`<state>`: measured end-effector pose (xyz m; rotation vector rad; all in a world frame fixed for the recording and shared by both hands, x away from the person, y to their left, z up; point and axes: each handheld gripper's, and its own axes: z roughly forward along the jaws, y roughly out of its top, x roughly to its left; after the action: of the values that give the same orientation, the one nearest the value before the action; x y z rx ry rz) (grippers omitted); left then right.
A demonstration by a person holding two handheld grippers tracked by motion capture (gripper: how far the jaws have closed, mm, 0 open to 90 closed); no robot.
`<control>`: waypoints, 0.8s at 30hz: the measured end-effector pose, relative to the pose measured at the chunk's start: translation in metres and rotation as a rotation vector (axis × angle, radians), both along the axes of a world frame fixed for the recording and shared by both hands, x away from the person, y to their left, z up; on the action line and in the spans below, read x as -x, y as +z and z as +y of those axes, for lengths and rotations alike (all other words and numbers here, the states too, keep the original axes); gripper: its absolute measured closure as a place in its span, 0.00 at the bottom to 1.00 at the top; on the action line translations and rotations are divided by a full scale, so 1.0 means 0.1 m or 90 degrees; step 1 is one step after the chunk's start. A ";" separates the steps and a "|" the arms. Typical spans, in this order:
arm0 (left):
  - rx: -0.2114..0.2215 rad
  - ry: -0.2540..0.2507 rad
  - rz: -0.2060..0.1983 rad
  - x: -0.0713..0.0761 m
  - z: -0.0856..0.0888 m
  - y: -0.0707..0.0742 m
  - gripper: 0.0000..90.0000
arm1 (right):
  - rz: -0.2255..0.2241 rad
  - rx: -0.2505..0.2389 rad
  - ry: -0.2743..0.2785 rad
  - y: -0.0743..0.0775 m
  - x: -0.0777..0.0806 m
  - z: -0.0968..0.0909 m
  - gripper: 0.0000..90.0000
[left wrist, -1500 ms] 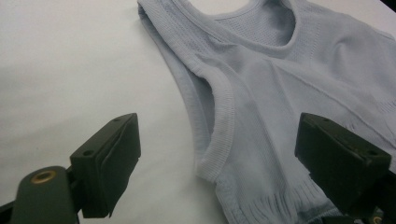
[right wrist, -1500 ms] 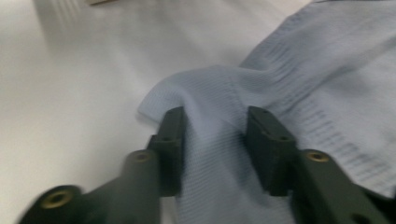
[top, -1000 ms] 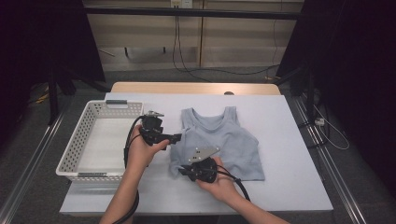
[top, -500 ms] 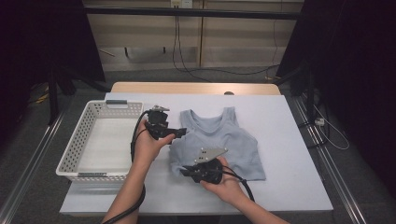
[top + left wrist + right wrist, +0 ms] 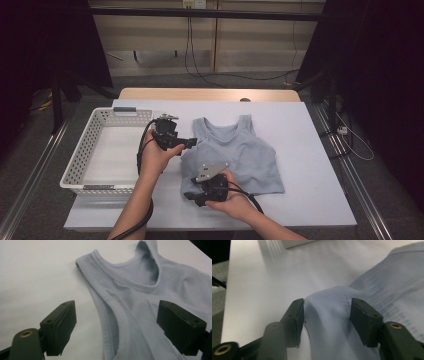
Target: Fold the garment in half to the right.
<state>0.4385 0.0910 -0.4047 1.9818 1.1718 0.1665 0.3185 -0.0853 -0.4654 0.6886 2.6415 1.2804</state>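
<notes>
A light blue-grey tank top (image 5: 240, 150) lies flat on the white table (image 5: 310, 150), neck toward the far side. My left gripper (image 5: 192, 143) hovers open at its left strap, and the armhole edge (image 5: 117, 322) lies below its wide jaws (image 5: 117, 325). My right gripper (image 5: 192, 196) is at the near left corner of the top. Its jaws have just been opening. A raised fold of the hem (image 5: 329, 312) sits between the parted pads (image 5: 325, 321), which no longer press on it.
A white slatted basket (image 5: 80, 160) stands at the table's left edge, close to my left hand. Black cables trail from both grippers toward the near edge. Bare table lies right of the top and along the front.
My right hand has shifted slightly toward the near edge at the top's corner. My left hand has barely moved beside the strap.
</notes>
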 end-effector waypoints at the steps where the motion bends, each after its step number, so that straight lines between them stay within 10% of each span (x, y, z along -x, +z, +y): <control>1: -0.002 0.003 -0.001 0.00 0.01 0.00 0.18 | -0.003 0.005 0.003 0.00 0.00 0.01 0.48; 4: -0.010 0.004 0.000 -0.01 0.02 -0.01 0.18 | -0.010 0.018 0.006 -0.01 0.00 0.05 0.54; 9: -0.019 0.000 -0.004 -0.04 -0.01 -0.02 0.19 | 0.008 0.003 -0.018 -0.01 -0.06 0.01 0.92; 24: -0.028 0.006 -0.035 -0.26 -0.09 -0.05 0.27 | 0.052 -0.071 0.041 0.19 0.07 -0.03 0.96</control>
<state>0.4646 0.0816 -0.4096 1.9982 1.1509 0.2512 0.3110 -0.0884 -0.4468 0.6900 2.6938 1.4576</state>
